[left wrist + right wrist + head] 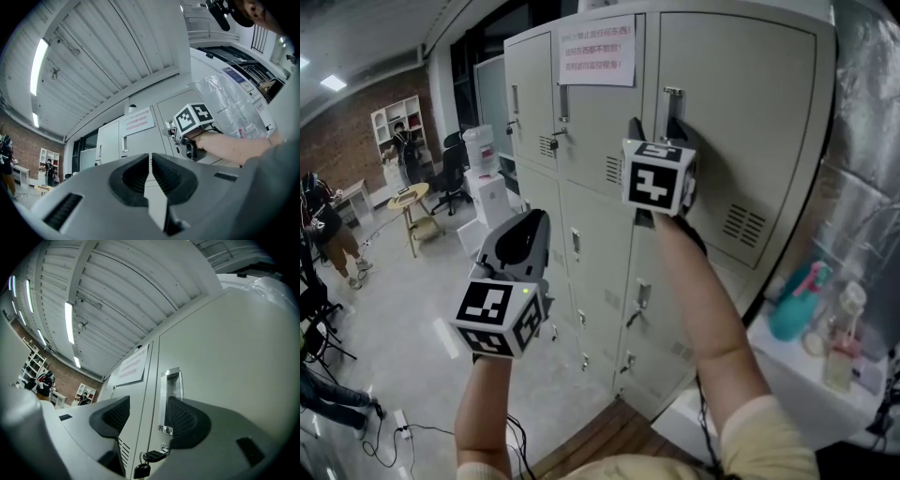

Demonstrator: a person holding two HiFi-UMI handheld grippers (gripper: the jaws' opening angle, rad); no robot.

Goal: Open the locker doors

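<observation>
A bank of grey lockers (581,216) stands in front of me. The top right door (741,112) has a recessed metal handle (673,103) (169,399), and under it a key (152,456) sits in the lock with a dark fob hanging from it. My right gripper (656,127) (149,416) is raised to that handle and stands open. One finger is left of the handle and the other is in front of its lower part, with nothing clamped. My left gripper (536,223) (150,161) is lower and to the left, off the lockers, shut and empty.
A paper notice (596,52) is taped to the top middle door. A white ledge (806,375) at the right holds a teal spray bottle (792,300) and other bottles. A water dispenser (483,178), chairs, a small table and people are at the far left. Cables lie on the floor.
</observation>
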